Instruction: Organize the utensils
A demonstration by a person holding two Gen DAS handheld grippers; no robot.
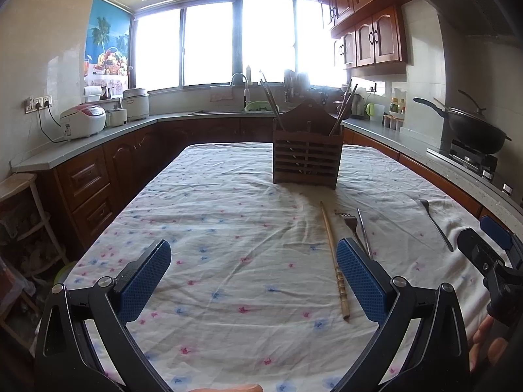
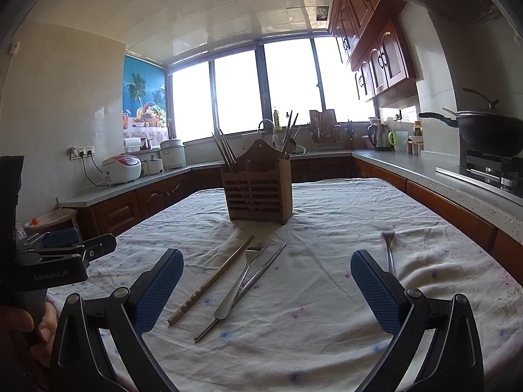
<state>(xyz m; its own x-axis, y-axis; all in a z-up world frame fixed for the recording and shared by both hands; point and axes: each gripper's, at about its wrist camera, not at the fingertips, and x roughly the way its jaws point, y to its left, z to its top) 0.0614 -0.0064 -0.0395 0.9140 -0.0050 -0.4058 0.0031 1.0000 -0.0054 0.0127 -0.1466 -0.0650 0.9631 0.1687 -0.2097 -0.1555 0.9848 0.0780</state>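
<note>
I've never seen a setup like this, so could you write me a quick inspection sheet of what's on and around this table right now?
Surface: table under a wrinkled floral cloth.
Job's things: wooden utensil holder upright at the far end, chopsticks standing in it. Lying on the cloth: wooden chopstick, fork resting across a metal chopstick, and a second fork apart to the right.
Clutter: nothing seen on the table.
Grippers: left gripper and right gripper both open, empty, above the cloth.
Cables: rice cooker cord runs to a wall socket.
Surroundings: counters, sink under the window, wok on the stove.
</note>
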